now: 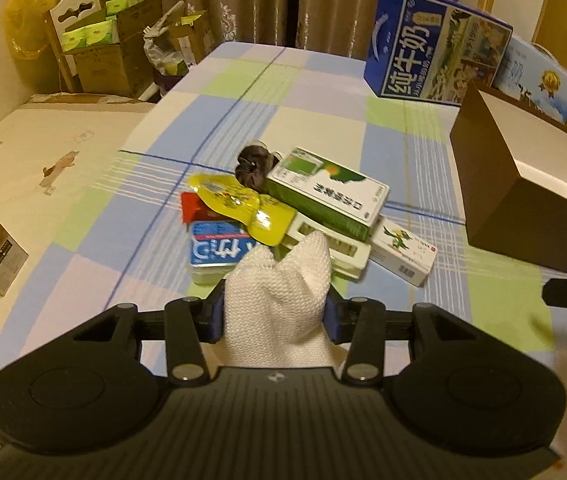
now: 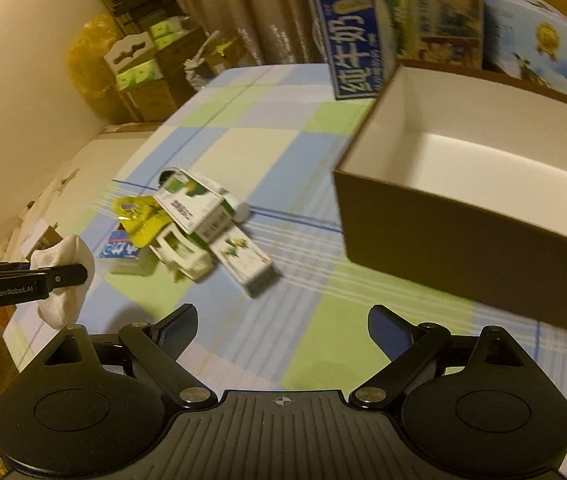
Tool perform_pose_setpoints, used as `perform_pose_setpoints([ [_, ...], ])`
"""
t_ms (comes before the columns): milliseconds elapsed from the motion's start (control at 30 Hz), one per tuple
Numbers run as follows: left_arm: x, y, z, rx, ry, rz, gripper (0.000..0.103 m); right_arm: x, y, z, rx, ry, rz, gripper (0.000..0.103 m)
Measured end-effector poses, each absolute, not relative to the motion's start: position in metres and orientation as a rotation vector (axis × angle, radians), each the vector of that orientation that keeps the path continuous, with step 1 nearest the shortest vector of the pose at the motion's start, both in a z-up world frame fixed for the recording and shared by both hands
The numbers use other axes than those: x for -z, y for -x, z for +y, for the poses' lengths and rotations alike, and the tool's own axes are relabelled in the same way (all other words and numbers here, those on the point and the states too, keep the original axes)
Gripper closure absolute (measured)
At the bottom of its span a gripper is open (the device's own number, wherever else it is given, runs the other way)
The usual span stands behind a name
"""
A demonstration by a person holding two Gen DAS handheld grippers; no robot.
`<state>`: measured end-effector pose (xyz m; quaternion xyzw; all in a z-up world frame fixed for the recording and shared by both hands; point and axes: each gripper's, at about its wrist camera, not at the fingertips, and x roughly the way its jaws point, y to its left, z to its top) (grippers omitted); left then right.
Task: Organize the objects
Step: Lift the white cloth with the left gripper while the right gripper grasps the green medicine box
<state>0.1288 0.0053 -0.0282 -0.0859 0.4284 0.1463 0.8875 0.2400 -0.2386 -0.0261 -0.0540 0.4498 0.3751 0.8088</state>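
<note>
Left gripper [image 1: 277,316] clamped on white cloth [image 1: 283,280], brown box [image 1: 523,184] to its right; right gripper [image 2: 283,328] wide apart, empty, nearer.

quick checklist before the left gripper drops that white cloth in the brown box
1. Left gripper shut on the white cloth: ok.
2. Brown box open, white inside with nothing visible in it: ok.
3. Right gripper open, holding nothing, not over the box: ok.
4. Cloth over the box: not ok, it hangs by the pile of small packs.
5. Cloth tail free of the pile: cannot tell.
</note>
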Motion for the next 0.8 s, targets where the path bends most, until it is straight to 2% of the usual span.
perform_pose_setpoints([
  [433, 0.019, -0.146, 0.081, -0.238, 0.174, 0.874, 0.062, 0.022, -0.246, -0.147, -0.8, 0.148, 0.924, 0.013],
  [800, 0.03, -0.169, 0.149, -0.199, 0.166, 0.902, 0.062, 0.05, -0.272, -0.07, -0.905, 0.192, 0.886, 0.013],
])
